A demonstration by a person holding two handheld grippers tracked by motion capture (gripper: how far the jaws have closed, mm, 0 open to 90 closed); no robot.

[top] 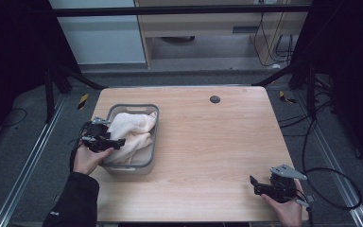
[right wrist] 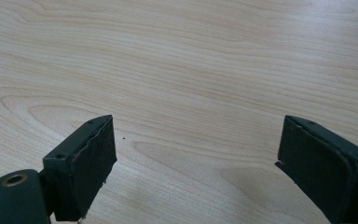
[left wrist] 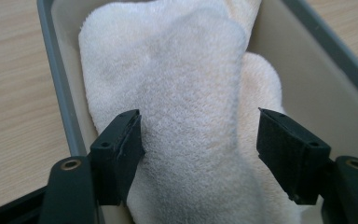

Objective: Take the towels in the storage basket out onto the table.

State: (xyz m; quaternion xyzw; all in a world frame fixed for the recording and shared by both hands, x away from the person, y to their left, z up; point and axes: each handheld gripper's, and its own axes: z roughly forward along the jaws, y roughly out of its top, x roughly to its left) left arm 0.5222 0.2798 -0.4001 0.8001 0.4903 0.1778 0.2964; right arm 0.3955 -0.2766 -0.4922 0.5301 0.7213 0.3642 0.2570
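Towel in basket (grey)

The right gripper looks down along its two black jaws, which stand wide apart with nothing between them. Below and beyond them lies the table, pale wood with long wavy grain running across. A tiny dark speck sits on the wood just beside the left jaw's tip.
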